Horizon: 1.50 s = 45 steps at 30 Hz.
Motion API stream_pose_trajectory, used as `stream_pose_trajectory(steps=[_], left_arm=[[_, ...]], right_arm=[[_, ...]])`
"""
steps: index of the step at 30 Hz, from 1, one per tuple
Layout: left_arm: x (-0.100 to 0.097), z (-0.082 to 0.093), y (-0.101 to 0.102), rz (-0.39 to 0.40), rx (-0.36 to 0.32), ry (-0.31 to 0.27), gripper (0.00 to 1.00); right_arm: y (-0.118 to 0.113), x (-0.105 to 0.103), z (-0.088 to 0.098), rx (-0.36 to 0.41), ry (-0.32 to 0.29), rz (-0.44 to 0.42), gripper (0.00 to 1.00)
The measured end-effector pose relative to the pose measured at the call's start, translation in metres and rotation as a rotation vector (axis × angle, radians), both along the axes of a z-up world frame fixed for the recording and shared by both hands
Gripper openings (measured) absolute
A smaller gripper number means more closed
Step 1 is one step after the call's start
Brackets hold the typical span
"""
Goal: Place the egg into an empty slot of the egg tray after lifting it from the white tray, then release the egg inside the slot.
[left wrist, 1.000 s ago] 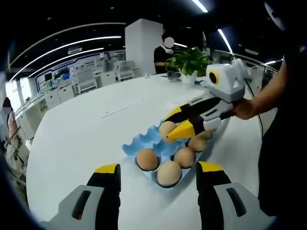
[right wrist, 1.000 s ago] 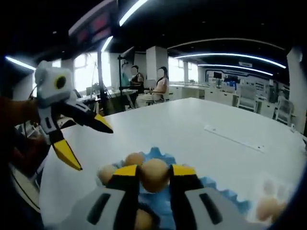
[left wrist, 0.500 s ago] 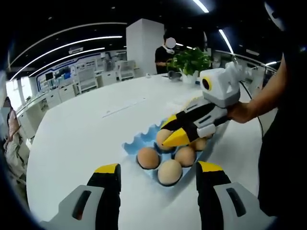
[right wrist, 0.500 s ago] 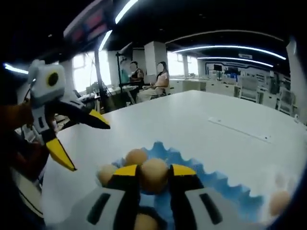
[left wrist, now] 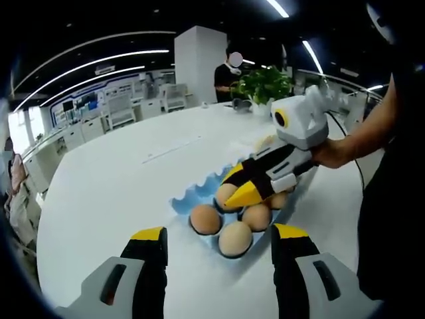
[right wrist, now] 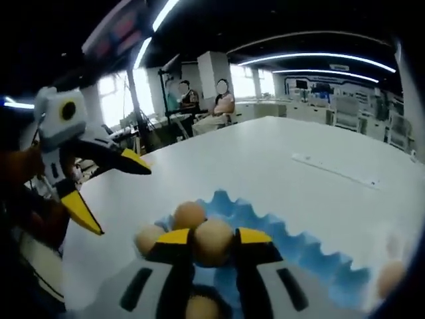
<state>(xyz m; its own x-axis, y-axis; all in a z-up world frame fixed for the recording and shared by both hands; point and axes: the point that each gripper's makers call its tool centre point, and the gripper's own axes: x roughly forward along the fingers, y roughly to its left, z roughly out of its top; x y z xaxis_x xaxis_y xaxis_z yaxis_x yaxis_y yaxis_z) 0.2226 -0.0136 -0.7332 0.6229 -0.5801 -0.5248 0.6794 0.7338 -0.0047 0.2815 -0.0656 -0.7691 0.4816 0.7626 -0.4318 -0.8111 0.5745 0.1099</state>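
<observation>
The left gripper (left wrist: pixel 216 252) hangs idle near the table (left wrist: pixel 113 186) edge, its fingers (left wrist: pixel 149 242) spread wide with nothing between them. Just ahead of those fingers sits the blue egg tray (left wrist: pixel 192 198), with three eggs in the nearest slots. From the right, the right gripper (left wrist: pixel 240 188) slants down over the tray, its fingers closed on the egg (left wrist: pixel 226 193), which sits low at a slot on the far side of the filled ones.

In the right gripper view, the egg (right wrist: pixel 212 240) is pinched between the yellow fingers (right wrist: pixel 174 238), directly above the scalloped blue tray (right wrist: pixel 292 252); two more eggs lie just left of the fingertips, and the open left gripper (right wrist: pixel 109 189) hovers further left. At the far right edge a pale, blurred round thing lies on the table; I cannot tell what it is.

I judge the placing step nearly finished: the egg is at slot level. The next move calls for settling it fully into the cup, then parting the fingers gently and lifting straight away without nudging the neighbours.
</observation>
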Motion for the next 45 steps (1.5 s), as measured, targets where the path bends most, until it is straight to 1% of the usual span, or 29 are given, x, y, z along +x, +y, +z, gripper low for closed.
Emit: stream_pose_trajectory(steps=[1, 12, 18, 22, 26, 29, 33, 34, 36, 38, 40, 42, 45], left_arm=[[0.0, 0.0, 0.0, -0.001, 0.0, -0.001, 0.63], [0.0, 0.004, -0.001, 0.0, 0.003, -0.007, 0.63], [-0.001, 0.006, -0.002, -0.001, 0.006, -0.012, 0.63], [-0.001, 0.008, -0.003, -0.001, 0.002, -0.017, 0.63], [0.0, 0.008, -0.003, 0.005, 0.002, -0.021, 0.63], [0.0, 0.007, -0.005, 0.001, -0.001, -0.019, 0.63], [-0.001, 0.007, -0.007, -0.006, -0.002, -0.019, 0.63], [-0.001, 0.008, -0.007, -0.005, -0.002, -0.02, 0.63], [-0.001, 0.008, -0.007, -0.004, -0.002, -0.02, 0.63], [0.0, 0.008, -0.007, -0.006, -0.002, -0.022, 0.63], [0.0, 0.009, -0.007, -0.006, -0.003, -0.026, 0.63], [0.0, 0.01, -0.008, -0.007, -0.002, -0.027, 0.63], [0.0, 0.01, -0.007, -0.006, -0.001, -0.028, 0.63]], right_arm=[[0.0, -0.001, 0.0, -0.015, -0.013, 0.01, 0.25], [0.0, -0.001, -0.002, -0.009, -0.006, 0.026, 0.25], [-0.004, -0.003, -0.001, -0.008, -0.011, 0.021, 0.25], [-0.01, -0.006, -0.001, -0.007, -0.006, 0.014, 0.24], [-0.022, -0.009, 0.001, -0.007, -0.006, -0.006, 0.23], [-0.038, -0.008, 0.004, -0.007, -0.031, -0.038, 0.23], [-0.056, -0.005, 0.007, 0.003, -0.024, -0.08, 0.23], [-0.063, -0.004, 0.008, 0.004, -0.033, -0.094, 0.23], [-0.069, -0.003, 0.007, -0.001, -0.025, -0.106, 0.23], [-0.081, -0.003, 0.007, -0.001, -0.016, -0.131, 0.23], [-0.09, -0.002, 0.007, -0.003, -0.026, -0.148, 0.23], [-0.098, -0.003, 0.005, -0.011, -0.02, -0.161, 0.23], [-0.115, -0.002, 0.007, -0.015, -0.036, -0.198, 0.23]])
